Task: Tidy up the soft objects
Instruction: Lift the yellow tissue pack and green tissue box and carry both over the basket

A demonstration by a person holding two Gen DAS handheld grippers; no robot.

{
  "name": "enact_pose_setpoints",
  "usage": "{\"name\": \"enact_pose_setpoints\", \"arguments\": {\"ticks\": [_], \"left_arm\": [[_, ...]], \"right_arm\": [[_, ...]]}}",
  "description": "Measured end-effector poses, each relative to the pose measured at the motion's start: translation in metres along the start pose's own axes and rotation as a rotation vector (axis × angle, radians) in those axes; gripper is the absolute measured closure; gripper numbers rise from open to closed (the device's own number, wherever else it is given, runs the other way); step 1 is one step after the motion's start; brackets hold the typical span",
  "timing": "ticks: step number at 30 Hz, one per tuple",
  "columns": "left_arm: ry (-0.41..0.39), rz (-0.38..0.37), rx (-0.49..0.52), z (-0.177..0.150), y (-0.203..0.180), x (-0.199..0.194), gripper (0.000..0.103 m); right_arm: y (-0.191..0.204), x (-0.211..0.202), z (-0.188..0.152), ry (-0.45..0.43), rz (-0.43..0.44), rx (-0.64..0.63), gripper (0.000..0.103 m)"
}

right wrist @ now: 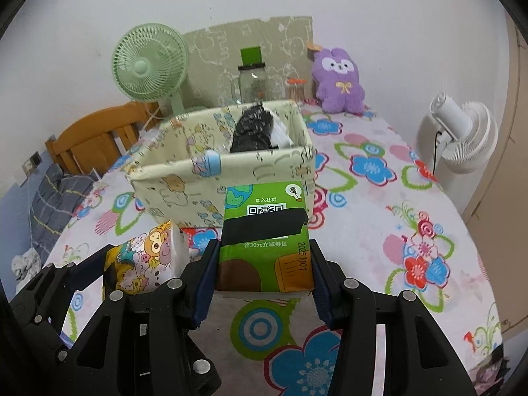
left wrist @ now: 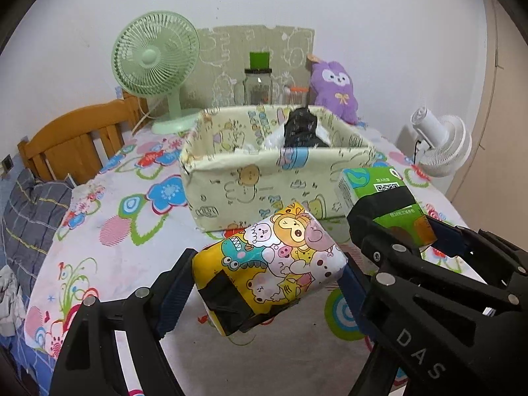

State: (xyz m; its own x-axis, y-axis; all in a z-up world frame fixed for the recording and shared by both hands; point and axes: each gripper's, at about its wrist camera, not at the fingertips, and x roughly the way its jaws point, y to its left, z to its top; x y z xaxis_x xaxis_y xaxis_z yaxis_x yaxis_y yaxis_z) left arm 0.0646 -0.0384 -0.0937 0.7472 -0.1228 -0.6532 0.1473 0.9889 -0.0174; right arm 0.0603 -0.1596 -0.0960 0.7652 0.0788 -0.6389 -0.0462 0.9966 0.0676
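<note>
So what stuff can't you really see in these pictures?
- Inside the pale yellow cartoon-print fabric box: both views show only a crinkly black bundle and something white; the front wall hides the rest.
- Clear glass jar behind the box: contents too small to tell.
- Green tissue pack in the right gripper: black tape covers part of its code.
- Yellow cartoon-animal tissue pack in the left gripper: black tape covers one corner.

Cartoon tissue pack [left wrist: 270, 264] clamped in left tool [left wrist: 264, 283] — fabric box [left wrist: 264, 181] (pale yellow) just beyond.
</note>
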Motion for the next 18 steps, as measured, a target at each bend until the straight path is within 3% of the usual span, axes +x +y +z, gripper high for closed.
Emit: {"name": "enact_pose_setpoints", "arguments": {"ticks": [18], "left_arm": [[-0.119, 0.007, 0.013, 0.025, -0.009, -0.053, 0.018]], "right_arm": [[0.005, -0.062, 0.024, -0.116, 0.019, -0.041, 0.049]]}}
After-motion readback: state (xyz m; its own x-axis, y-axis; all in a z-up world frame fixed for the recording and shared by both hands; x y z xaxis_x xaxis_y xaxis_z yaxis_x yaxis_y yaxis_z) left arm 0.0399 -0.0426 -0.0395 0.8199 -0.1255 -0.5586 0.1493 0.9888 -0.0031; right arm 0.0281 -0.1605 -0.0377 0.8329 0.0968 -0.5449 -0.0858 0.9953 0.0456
